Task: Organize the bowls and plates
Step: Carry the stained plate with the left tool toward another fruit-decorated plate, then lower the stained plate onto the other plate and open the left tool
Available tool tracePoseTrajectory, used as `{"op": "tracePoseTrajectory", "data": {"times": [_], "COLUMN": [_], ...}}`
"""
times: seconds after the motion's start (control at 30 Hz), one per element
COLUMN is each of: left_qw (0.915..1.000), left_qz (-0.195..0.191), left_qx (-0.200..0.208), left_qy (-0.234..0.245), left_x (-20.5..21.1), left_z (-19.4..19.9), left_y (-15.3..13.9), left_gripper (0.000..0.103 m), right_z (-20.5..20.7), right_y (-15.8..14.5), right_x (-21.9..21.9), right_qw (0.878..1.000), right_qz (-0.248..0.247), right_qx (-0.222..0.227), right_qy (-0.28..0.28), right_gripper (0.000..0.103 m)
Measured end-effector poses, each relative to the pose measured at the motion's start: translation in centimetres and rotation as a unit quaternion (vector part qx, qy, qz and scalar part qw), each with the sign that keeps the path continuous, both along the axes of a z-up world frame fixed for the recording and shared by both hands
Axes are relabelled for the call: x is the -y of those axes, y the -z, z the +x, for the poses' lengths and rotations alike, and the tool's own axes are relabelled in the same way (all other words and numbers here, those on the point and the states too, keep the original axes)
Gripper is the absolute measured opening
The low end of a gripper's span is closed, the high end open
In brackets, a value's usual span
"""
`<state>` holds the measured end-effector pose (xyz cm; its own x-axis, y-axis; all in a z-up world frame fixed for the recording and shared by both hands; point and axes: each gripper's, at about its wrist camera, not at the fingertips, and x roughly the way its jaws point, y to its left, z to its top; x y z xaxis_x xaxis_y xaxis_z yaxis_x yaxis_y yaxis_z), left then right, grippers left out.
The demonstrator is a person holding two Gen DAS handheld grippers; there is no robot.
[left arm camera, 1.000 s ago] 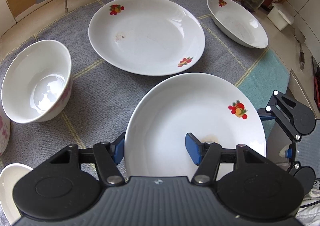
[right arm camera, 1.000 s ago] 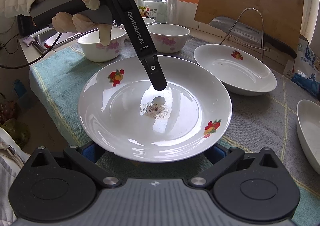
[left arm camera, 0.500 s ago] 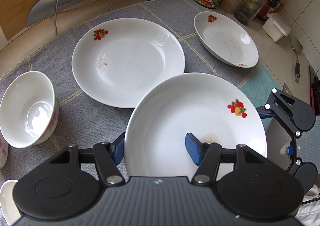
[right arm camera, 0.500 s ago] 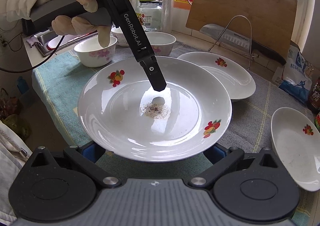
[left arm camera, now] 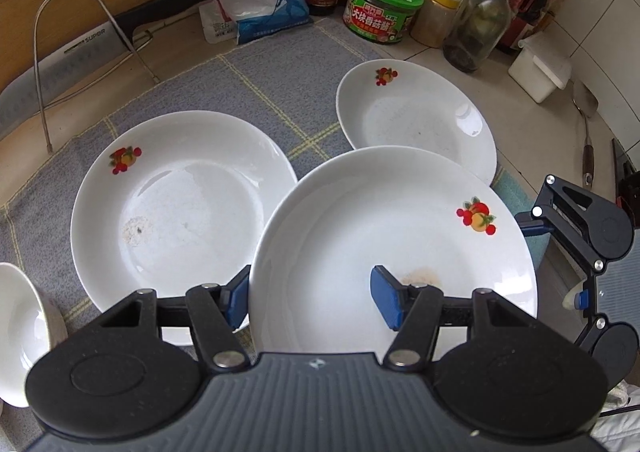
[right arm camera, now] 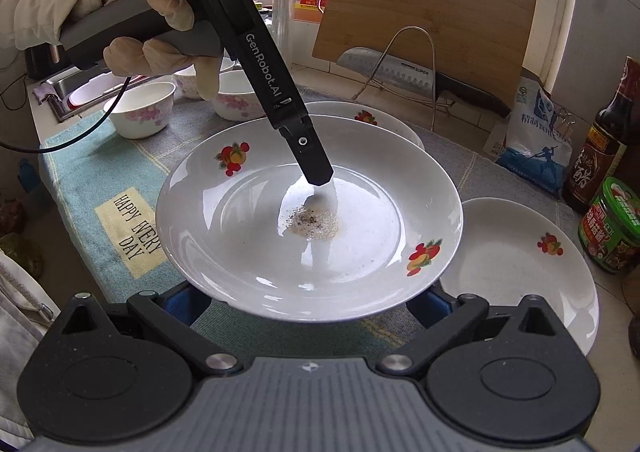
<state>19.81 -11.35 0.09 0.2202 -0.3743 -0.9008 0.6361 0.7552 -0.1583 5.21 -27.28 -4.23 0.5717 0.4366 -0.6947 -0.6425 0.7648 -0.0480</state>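
Countertop mat crowded with plates; left jaws pinch raised plate, right jaws spread beneath.

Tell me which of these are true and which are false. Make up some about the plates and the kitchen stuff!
1. The left gripper is pinching a white plate with fruit pictures on it. True.
2. That plate is perfectly clean. False: there is a speckled patch of crumbs in its middle.
3. A knife sits in a wire rack in front of a wooden board. True.
4. The small bowl has blue stars on it. False: it has pink flowers.
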Motion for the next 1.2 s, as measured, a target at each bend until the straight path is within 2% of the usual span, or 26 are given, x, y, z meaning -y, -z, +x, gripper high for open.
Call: {"op": "tracePoseTrajectory", "data": {"times": [0.43,0.73,1.2], "left_qw": [0.9986,0.9960,0.9936], "left_qz": [0.000,0.008,0.008], "left_qx": [0.006,0.010,0.000], "left_qy": [0.053,0.089,0.113], "left_x": [7.7,12.0,15.8], "left_z": [3.1,5.1,7.7], "left_y": [0.2,1.0,2.6], "left_gripper": [0.060,0.060,0.060], "right_z": [1.5,2.5,4.0], "right_y": [0.0,0.6,1.2], "right_x": [6.4,9.3,11.5], "right_qw": [0.998,0.995,0.991], "right_qz": [0.003,0.003,0.006], "right_qx": [0.003,0.001,-0.012], "right_qy": [0.059,0.097,0.135], "right_gripper": [0.103,0.103,0.103]}}
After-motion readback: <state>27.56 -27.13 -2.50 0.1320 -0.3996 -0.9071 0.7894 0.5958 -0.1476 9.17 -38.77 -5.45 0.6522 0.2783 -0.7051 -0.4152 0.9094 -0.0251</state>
